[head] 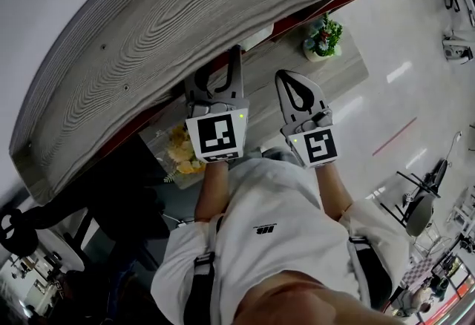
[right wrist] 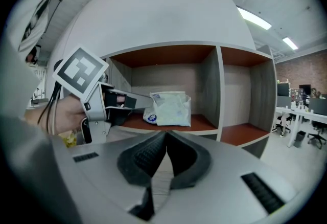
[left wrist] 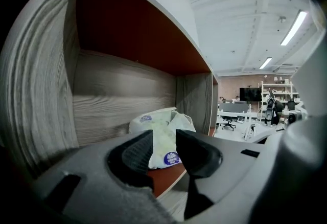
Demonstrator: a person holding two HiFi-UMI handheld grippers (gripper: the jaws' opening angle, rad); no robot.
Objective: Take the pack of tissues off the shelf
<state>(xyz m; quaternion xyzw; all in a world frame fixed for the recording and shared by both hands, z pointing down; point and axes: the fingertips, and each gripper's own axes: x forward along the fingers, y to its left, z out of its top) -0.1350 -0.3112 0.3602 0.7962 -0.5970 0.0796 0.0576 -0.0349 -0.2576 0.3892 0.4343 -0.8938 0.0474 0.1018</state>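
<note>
The pack of tissues [right wrist: 171, 109], white with a blue round label, lies on the red-brown board of the shelf [right wrist: 168, 125], in the left compartment. My left gripper [right wrist: 148, 98] reaches into that compartment from the left. Its tips are at the pack's left edge, and I cannot tell whether they touch it. In the left gripper view the pack [left wrist: 162, 141] shows in the gap between the jaws of the left gripper [left wrist: 163, 136], which stand open. My right gripper [right wrist: 166, 138] is shut and empty, well in front of the shelf. From the head view the left gripper [head: 215, 67] goes under the shelf top [head: 148, 34], with the right gripper [head: 297, 86] beside it.
A second shelf compartment [right wrist: 245, 90] at the right holds nothing. A potted plant [head: 323, 38] stands on a low table [head: 352, 67] below, and yellow flowers [head: 182, 153] are under my left gripper. Office desks and chairs [right wrist: 301, 115] stand further to the right.
</note>
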